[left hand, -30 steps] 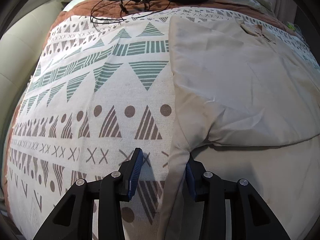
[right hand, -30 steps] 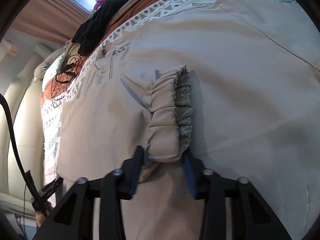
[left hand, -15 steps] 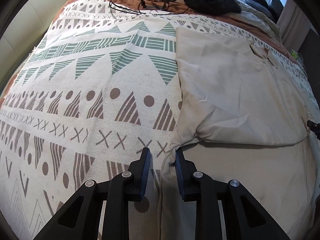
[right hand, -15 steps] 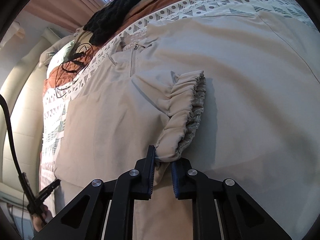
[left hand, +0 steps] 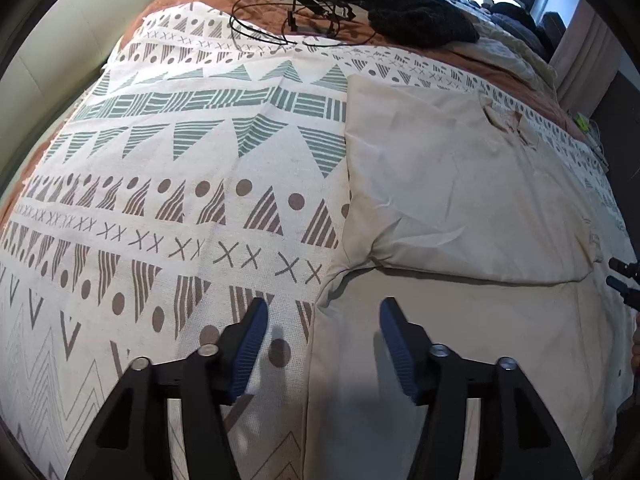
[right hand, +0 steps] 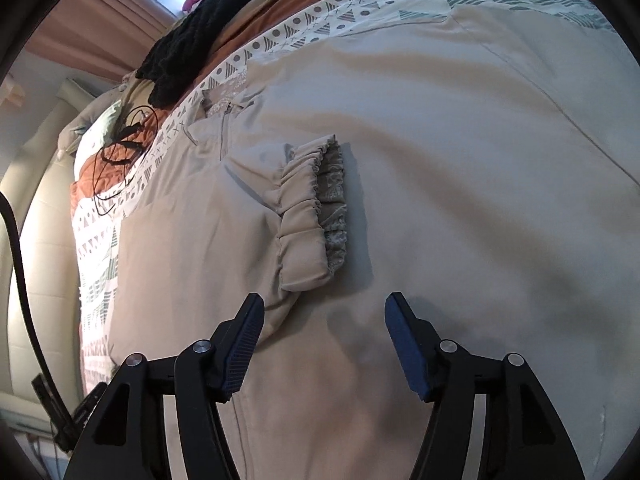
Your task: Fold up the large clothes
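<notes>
A large beige jacket [left hand: 460, 208] lies flat on a patterned bedspread [left hand: 180, 184], one sleeve folded across its body. My left gripper [left hand: 320, 320] is open and empty, hovering over the jacket's left edge where it meets the bedspread. In the right wrist view the jacket [right hand: 460, 160] fills the frame; the folded sleeve ends in a gathered elastic cuff [right hand: 308, 216]. My right gripper [right hand: 324, 320] is open and empty just below that cuff, not touching it. The right gripper's tips also show in the left wrist view [left hand: 624, 284] at the far right edge.
A black cable [left hand: 296, 20] and a dark knitted garment [left hand: 416, 20] lie at the head of the bed on a rust-coloured blanket [left hand: 460, 54]. A cream padded wall [left hand: 48, 52] runs along the left side. A curtain [right hand: 100, 12] hangs behind the bed.
Both grippers were closed on the jacket half a second ago and have opened wide. The sleeve cuff and the jacket edge now lie released on the bed; both grippers have pulled back slightly.
</notes>
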`<state>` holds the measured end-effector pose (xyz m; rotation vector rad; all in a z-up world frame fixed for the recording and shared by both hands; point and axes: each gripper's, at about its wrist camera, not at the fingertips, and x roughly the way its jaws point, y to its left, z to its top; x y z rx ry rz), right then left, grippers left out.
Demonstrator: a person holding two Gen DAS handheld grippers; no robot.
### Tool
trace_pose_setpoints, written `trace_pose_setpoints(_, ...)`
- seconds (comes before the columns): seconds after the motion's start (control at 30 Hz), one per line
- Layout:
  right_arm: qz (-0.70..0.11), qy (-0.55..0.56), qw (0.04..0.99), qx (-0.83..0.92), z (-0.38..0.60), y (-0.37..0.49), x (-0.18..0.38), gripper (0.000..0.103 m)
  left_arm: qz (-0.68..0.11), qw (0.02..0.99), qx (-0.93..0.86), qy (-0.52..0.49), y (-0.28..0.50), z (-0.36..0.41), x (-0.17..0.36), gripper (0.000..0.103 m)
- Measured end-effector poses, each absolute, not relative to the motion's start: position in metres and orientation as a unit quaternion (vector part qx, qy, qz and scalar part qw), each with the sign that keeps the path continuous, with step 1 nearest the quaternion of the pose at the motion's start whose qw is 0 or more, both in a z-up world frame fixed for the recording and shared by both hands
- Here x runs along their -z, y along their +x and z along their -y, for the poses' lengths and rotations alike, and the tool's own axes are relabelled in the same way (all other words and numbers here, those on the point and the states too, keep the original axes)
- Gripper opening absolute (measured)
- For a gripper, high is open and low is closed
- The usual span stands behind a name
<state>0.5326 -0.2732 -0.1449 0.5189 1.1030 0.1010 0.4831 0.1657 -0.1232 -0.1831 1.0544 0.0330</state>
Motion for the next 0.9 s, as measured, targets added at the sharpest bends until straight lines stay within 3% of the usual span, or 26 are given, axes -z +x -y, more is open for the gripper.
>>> trace_pose_setpoints(0.07,-0.507,0.235,0.828,-0.050,0.279,0.521,0.134,0.063,-0.489,0.867,-0.020,-0.093,0.480,-0.164,0.113,0.084)
trace_pose_setpoints(0.13,-0.497,0.224,0.837,-0.048,0.287,0.510,0.124,0.063,-0.480,0.872,-0.022,-0.097,0.479,-0.160,0.107,0.086)
trace_pose_setpoints(0.5,-0.439,0.202,0.875,0.030,0.379,0.458,0.084,0.063,-0.477,0.875,0.019,-0.086,0.488,-0.102,0.098,0.086)
trace_pose_setpoints(0.9,-0.402,0.252,0.876,0.090,0.485,0.437,0.086,0.063,-0.480,0.875,0.055,-0.042,0.510,-0.033,0.095,0.086)
